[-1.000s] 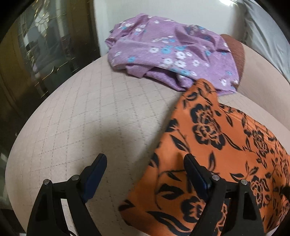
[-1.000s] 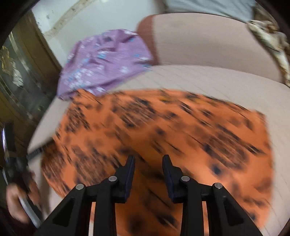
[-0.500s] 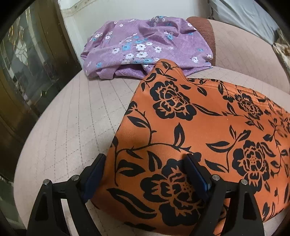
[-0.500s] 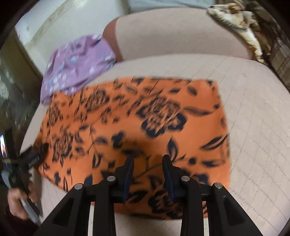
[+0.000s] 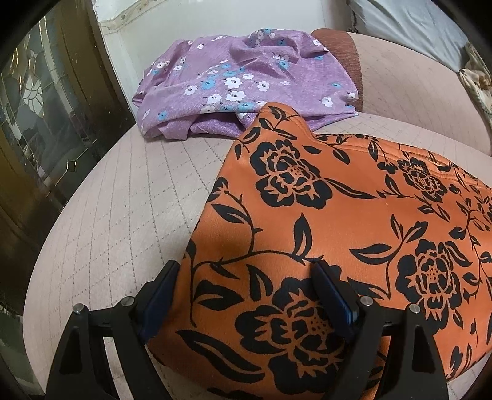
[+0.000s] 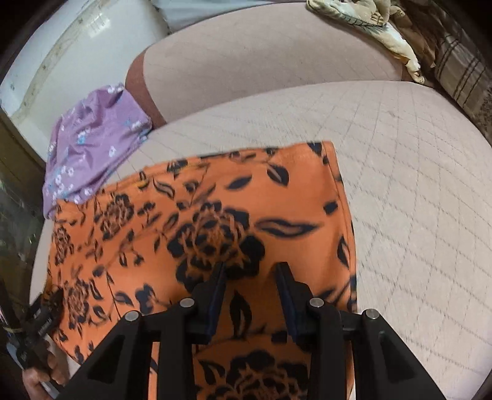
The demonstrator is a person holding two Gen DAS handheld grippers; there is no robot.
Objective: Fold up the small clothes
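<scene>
Garment: orange cloth w/ black flower print (image 5: 353, 215) lies spread flat on the quilted beige cushion (image 5: 123, 200); looks like a folded rectangle, far edge straight, near edge at the cushion's front.
Far left corner: tip of orange cloth touches / slightly overlaps the purple floral cloth (image 5: 246, 80).
Purple cloth: crumpled heap at the back left of the cushion, against the white wall (image 5: 215, 18) and the brown-edged backrest (image 5: 399, 77).
Left gripper (image 5: 246, 292): tongs spread wide, hovering over the near left corner of the orange cloth; left finger sits at the cloth's left edge, right finger over the print. Pads not pressing on fabric, nothing pinched.
Right gripper (image 6: 250, 283): tongs part-way apart, a clear gap btwn them w/ orange print visible through it; over the near right part of the cloth. Nothing pinched as far as I can tell; pic is motion-blurred.
Person: a hand (image 6: 43, 372) at lower left of the right wrist view grips the black handle of the left gripper.
Right side: bare cushion beside the orange cloth's right edge.
Backgr.: patterned cream cloth (image 6: 369, 21) and striped fabric (image 6: 461, 70) at far right; glass-front cabinet (image 5: 40, 117) at left.
</scene>
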